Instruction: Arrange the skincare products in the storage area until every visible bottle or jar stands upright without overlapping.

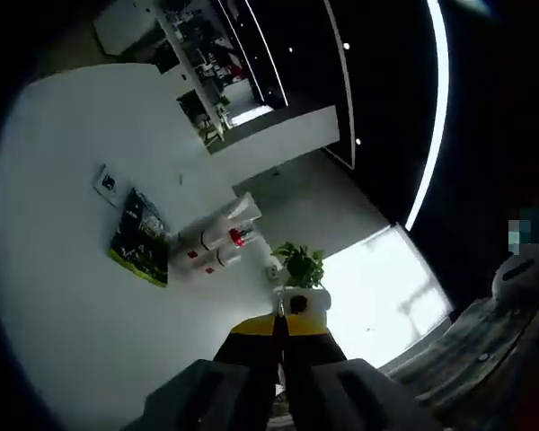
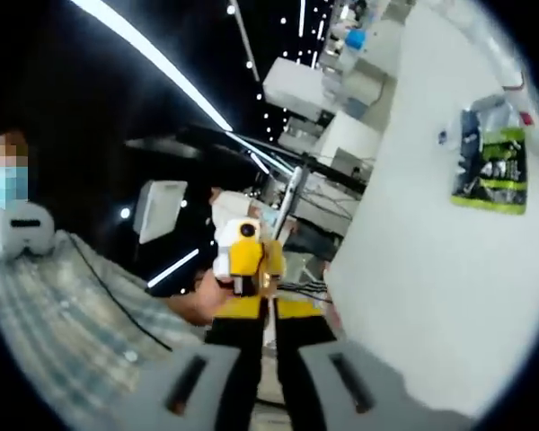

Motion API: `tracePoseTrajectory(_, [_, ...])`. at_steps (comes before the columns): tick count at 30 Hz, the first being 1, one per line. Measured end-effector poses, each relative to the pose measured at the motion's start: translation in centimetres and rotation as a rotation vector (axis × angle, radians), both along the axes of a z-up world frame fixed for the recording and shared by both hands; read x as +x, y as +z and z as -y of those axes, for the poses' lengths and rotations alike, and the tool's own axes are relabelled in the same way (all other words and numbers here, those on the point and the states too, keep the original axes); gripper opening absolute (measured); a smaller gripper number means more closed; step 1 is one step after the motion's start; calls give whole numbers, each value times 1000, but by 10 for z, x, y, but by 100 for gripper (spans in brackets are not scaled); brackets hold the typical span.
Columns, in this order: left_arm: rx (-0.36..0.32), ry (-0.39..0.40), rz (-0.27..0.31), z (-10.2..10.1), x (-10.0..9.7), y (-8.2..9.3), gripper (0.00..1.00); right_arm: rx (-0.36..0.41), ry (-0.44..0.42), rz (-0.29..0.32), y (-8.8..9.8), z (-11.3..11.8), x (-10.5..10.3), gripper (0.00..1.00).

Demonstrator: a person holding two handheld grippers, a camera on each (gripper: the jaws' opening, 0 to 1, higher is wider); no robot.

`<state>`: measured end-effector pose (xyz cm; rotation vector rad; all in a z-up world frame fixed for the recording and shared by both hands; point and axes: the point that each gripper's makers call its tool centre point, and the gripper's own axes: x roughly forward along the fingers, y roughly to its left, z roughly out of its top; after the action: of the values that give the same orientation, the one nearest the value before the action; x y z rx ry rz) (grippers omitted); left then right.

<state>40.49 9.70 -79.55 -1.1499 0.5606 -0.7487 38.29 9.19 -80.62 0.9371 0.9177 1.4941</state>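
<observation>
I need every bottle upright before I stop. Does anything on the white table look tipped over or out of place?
Yes. In the left gripper view, the white bottles beside the green-and-black packet look to be lying on their sides on the white table, close together, not standing.

Right gripper (image 2: pixel 271 310), jaws together, beside white table (image 2: pixel 413 269).

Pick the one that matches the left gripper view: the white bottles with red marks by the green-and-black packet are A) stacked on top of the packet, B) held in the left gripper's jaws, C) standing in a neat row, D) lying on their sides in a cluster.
D: the white bottles lie tipped over together on the white table, beside the packet, away from the left gripper.
</observation>
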Motion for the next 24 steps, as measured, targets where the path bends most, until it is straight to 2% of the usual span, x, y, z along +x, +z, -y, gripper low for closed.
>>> tracePoseTrajectory(4, [-17,13,-18,5,-3,-2,0,52,-17,-47,7,-2,4,0])
tracePoseTrajectory(5, [-58,52,-33,4,-2,-1,0,57,-13,-55,8,-3,3,0])
tracePoseTrajectory(8, [-168,79,-107,2,-6,-1,2,47,6,-89,3,-5,3,0])
tracePoseTrajectory(9, [-158,65,-97,2,-10,-4,2,44,8,-122,2,-6,3,0])
tracePoseTrajectory(12, [-97,-2,-102,6,-27,-16,3,11,-23,-155,-5,-7,10,0])
tracePoseTrajectory(13, [-104,-20,-92,5,-31,-16,2,-8,-7,-161,-6,-8,8,0])
tracePoseTrajectory(14, [-106,-5,-95,4,-31,-17,1,-22,16,-166,-7,-9,3,0])
tracePoseTrajectory(17, [-140,-13,-83,-2,-33,-15,0,-28,14,-145,-1,-11,1,0])
tracePoseTrajectory(19, [-141,-2,-99,-2,-31,-14,0,-56,-6,-147,-3,-13,3,0])
tracePoseTrajectory(20, [-139,-2,-100,-3,-30,-14,0,-66,-46,-173,-2,-16,9,1])
tracePoseTrajectory(21, [-147,3,-100,-7,-29,-13,0,-60,-47,-181,1,-17,10,1])
tracePoseTrajectory(22, [-187,13,-105,-10,-27,-8,0,-64,-53,-188,4,-19,11,0])
tracePoseTrajectory(24, [-187,19,-111,-12,-24,-7,0,-87,-72,-181,6,-22,15,0])
